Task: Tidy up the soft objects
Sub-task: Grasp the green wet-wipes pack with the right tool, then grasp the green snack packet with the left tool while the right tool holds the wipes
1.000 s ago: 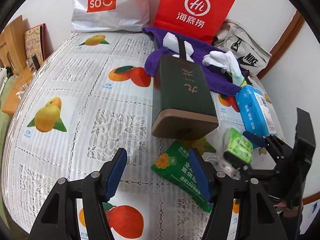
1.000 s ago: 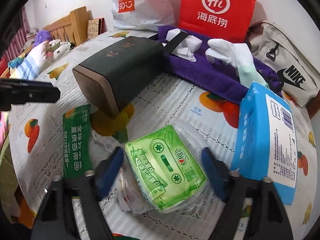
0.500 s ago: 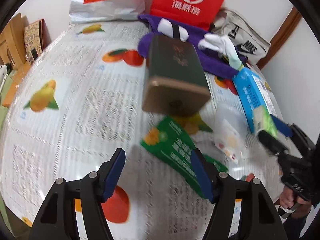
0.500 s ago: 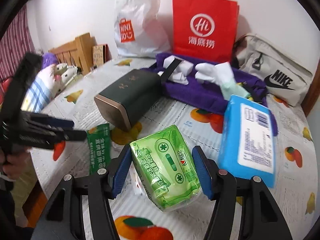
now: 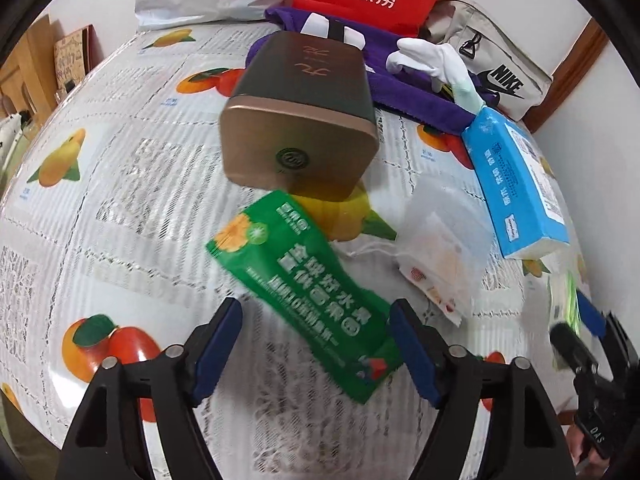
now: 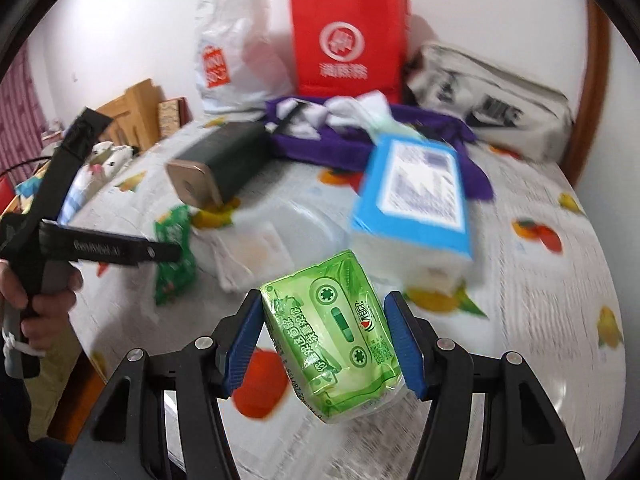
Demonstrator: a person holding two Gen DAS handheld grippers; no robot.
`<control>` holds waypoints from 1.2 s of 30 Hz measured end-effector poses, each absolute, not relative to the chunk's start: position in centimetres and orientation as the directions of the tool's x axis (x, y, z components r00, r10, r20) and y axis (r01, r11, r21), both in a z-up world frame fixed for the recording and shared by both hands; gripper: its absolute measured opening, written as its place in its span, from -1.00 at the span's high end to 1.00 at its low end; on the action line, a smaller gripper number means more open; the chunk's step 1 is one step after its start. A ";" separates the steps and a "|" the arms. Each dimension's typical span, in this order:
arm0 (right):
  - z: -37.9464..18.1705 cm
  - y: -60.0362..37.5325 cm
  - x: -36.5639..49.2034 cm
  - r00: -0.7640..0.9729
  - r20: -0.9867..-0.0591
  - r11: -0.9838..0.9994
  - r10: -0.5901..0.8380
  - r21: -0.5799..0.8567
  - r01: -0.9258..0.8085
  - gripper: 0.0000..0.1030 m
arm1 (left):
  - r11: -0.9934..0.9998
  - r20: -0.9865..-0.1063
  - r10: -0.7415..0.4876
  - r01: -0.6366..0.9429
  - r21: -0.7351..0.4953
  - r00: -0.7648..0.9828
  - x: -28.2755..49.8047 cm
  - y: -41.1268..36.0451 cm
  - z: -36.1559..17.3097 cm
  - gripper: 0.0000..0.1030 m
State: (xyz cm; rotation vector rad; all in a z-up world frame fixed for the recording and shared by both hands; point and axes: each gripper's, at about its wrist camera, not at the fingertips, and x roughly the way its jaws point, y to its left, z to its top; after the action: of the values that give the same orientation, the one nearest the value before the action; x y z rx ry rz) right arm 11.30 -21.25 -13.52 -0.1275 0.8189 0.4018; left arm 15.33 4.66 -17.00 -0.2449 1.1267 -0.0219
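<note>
So at this point the sorting was mid-way: one pack was already in hand and the other claw was lining up its pick.

Left side first. The left gripper [image 5: 316, 344] had its jaws opening, nothing pressed between the blue pads, and the flat green foil sachet with white lettering [image 5: 308, 292] lay on the table right in the gap, its near end between the fingertips. My guess is the next move called for dropping lower so the pads straddle that thin sachet, then closing; being so flat, it probably needed a scoop at the edge. Just beyond the claw sat the dark green tin box with a bronze-coloured end [image 5: 300, 120], lying on its side, and off to its right a clear plastic pouch [image 5: 440, 256].

Right side: the right gripper [image 6: 324, 344] was clamped on the light green plastic-wrapped tissue pack with a cassette print [image 6: 336, 332], held clear above the table. Ahead of it stood the blue-and-white wrapped tissue pack [image 6: 416, 196], likely where it belonged.

The surface was a table with a white lace-pattern fruit-print cover [image 6: 540, 280]. Far behind the claws, against the white wall, a white plastic shopping bag [image 6: 236, 52], a red paper bag [image 6: 348, 40] and a grey canvas pouch [image 6: 492, 100], with a purple cloth [image 6: 400, 132] in front.
</note>
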 end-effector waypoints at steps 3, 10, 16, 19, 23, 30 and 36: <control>-14.5 -23.1 11.3 0.606 -0.743 0.933 0.282 0.066 -0.353 -0.18 | 0.981 -0.889 -0.101 -0.106 -0.165 0.446 16.1 3.9 -17.1 -0.52; -15.6 -24.8 11.4 0.601 -0.747 0.942 0.284 0.100 -0.321 -0.18 | 0.998 -0.893 0.059 -0.042 0.045 0.447 16.7 2.1 -17.5 -0.53; -16.2 -25.4 11.3 0.595 -0.747 0.940 0.296 0.119 -0.319 -0.19 | 0.997 -0.911 0.061 -0.073 0.034 0.409 15.0 4.3 -17.3 -0.53; -16.5 -25.7 11.3 0.594 -0.745 0.941 0.303 0.134 -0.312 -0.19 | 0.996 -0.902 0.054 -0.081 0.022 0.428 14.8 4.3 -17.4 -0.53; -16.5 -25.7 11.3 0.601 -0.739 0.942 0.304 0.140 -0.305 -0.19 | 0.998 -0.872 0.049 -0.052 0.026 0.487 15.1 3.5 -17.4 -0.20; -16.6 -25.4 10.9 0.610 -0.743 0.952 0.276 0.121 -0.282 -0.18 | 1.000 -0.856 0.016 -0.015 0.009 0.517 14.4 3.0 -17.0 0.50; -15.1 -25.3 10.5 0.622 -0.734 0.953 0.272 0.114 -0.282 -0.18 | 0.997 -0.849 -0.046 -0.032 -0.073 0.526 13.6 4.3 -15.6 0.55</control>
State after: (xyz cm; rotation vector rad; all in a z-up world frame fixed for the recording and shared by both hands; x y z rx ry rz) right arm 10.47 -25.26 -15.14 -0.0131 0.8415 0.3184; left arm 13.59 4.35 -15.61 -0.0833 1.0174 -0.0084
